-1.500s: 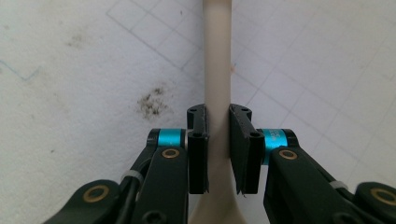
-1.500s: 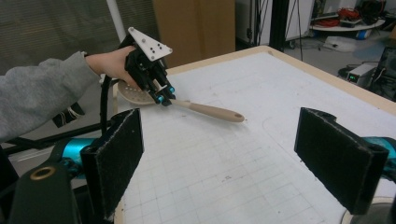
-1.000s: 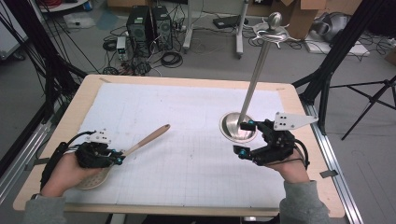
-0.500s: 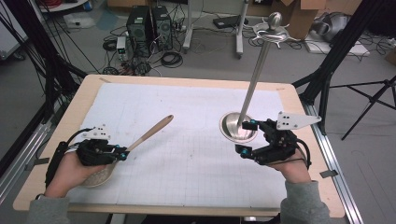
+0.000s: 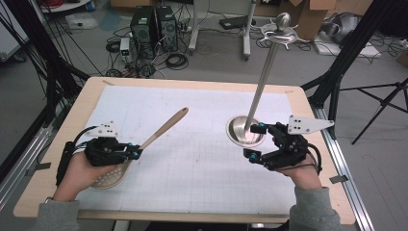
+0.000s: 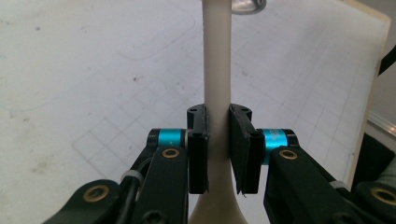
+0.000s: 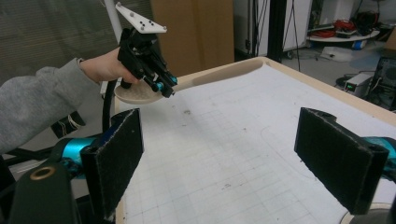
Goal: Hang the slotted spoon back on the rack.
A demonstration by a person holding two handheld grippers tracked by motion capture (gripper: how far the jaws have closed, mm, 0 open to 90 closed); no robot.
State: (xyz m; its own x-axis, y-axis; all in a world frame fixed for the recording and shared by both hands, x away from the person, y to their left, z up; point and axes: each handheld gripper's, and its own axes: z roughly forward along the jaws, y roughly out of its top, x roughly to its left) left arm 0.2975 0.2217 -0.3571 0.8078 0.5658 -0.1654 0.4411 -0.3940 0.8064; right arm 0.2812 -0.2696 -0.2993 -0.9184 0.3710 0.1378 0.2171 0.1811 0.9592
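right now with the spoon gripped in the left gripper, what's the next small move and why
Probably carry the spoon toward the stand on the right. The left gripper is shut on the spoon's handle, and in the right gripper view the spoon's bowl looks clear of the table. The right gripper is open beside the stand's base, holding nothing, so it could steady the stand.

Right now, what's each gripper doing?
Left gripper: closed on the wooden skimmer's handle.
Right gripper: open, holding nothing.

Spoon [image 6: 217, 70] handle tip cut off by top edge in left gripper view; bowl mostly hidden beneath left gripper [image 5: 136, 153].
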